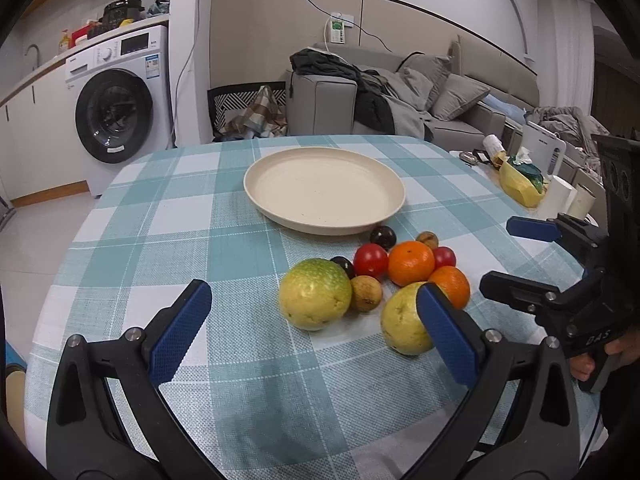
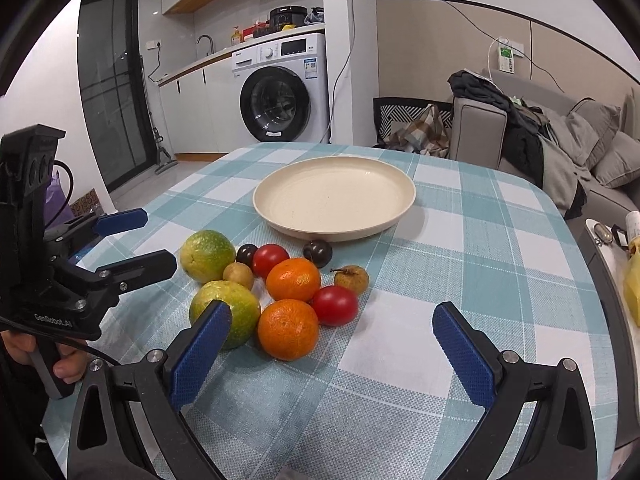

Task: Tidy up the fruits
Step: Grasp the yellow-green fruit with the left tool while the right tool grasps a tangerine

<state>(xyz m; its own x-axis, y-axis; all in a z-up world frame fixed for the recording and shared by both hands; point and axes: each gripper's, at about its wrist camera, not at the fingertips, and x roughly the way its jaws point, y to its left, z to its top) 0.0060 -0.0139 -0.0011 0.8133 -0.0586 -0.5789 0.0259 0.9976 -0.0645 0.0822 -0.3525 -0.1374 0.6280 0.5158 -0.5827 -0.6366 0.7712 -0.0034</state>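
Observation:
An empty cream plate (image 1: 324, 190) (image 2: 334, 196) sits on the checked tablecloth. In front of it lies a cluster of fruit: two yellow-green guavas (image 1: 314, 294) (image 2: 207, 255), two oranges (image 1: 411, 263) (image 2: 288, 329), two red tomatoes (image 1: 370, 260) (image 2: 335, 305), two dark plums (image 1: 383, 237) (image 2: 317, 252) and small brown fruits (image 1: 366, 293) (image 2: 352, 279). My left gripper (image 1: 314, 320) is open and empty, just short of the guavas. My right gripper (image 2: 332, 338) is open and empty, near the closest orange. Each gripper shows in the other's view, the right gripper (image 1: 516, 254) and the left gripper (image 2: 140, 238).
The round table (image 1: 160, 208) ends close behind the plate. A side table with a yellow bag (image 1: 518, 182) and white cups stands at the right. A washing machine (image 2: 280, 92), a laundry basket (image 2: 412, 124) and a grey sofa (image 1: 420, 92) stand beyond.

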